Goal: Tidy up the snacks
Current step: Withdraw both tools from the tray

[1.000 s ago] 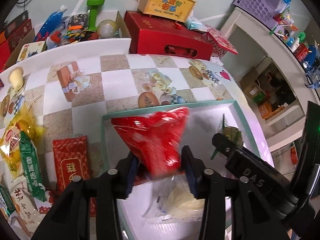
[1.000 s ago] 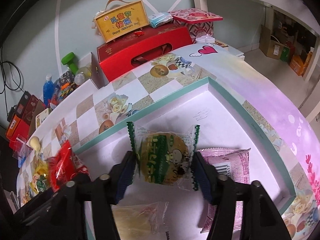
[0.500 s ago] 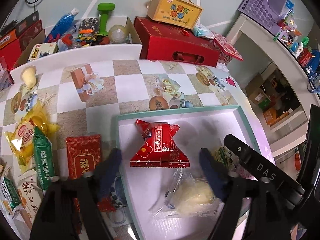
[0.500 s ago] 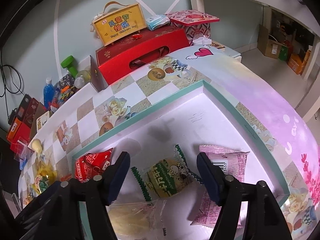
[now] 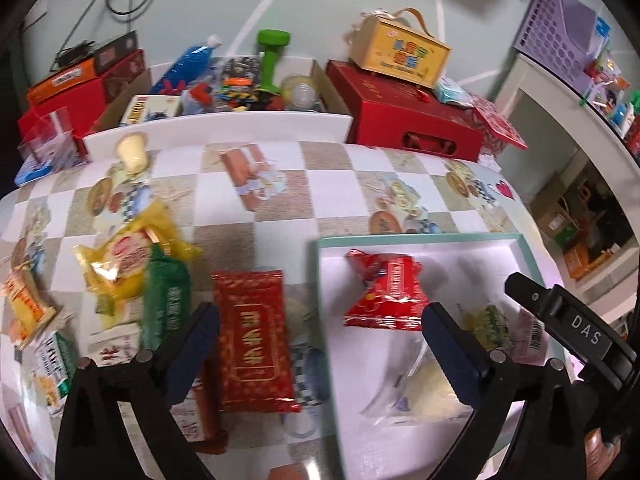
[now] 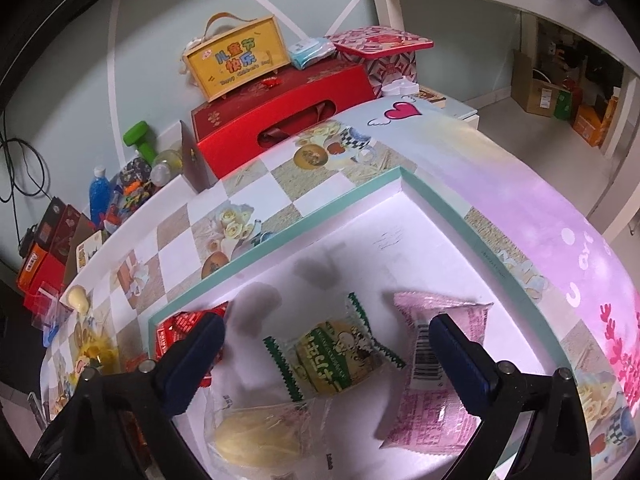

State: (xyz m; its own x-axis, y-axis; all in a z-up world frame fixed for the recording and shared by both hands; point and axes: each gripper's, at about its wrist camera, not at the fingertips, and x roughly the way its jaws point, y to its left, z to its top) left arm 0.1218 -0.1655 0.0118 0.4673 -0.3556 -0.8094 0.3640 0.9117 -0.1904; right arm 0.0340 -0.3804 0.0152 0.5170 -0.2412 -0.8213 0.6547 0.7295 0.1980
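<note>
Four snacks sit inside the teal-rimmed tray (image 6: 472, 216) on the worktop (image 5: 276, 208): a red packet (image 5: 386, 292) at its left end, a green-and-white packet (image 6: 340, 354) mid-tray, a pink packet (image 6: 436, 364) to the right, and a clear bag with something pale yellow (image 6: 256, 432) nearest the cameras.

Left gripper (image 5: 320, 344): jaws opening, wide apart, nothing between the pads. It straddles the tray's left edge, with the flat red pouch (image 5: 252, 340) below it on the worktop. Right gripper (image 6: 326, 354): jaws opening, wide apart, over the green-and-white packet but not pressing it; the packet lies flat on the tray floor.

Left to do, by my reading: the pile outside the tray, namely the flat red pouch, a green packet (image 5: 166, 300), a yellow bag (image 5: 124, 256), and a few small boxes at the far left edge. Roughly halfway.

Writing: the flat red pouch carries gold Chinese characters, too blurred to read. The pink packet shows a barcode. The yellow carry box (image 6: 236, 60) on the red gift box (image 6: 288, 116) reads 儿童节快乐. "DAS" is printed on the right gripper's body in the left wrist view.
</note>
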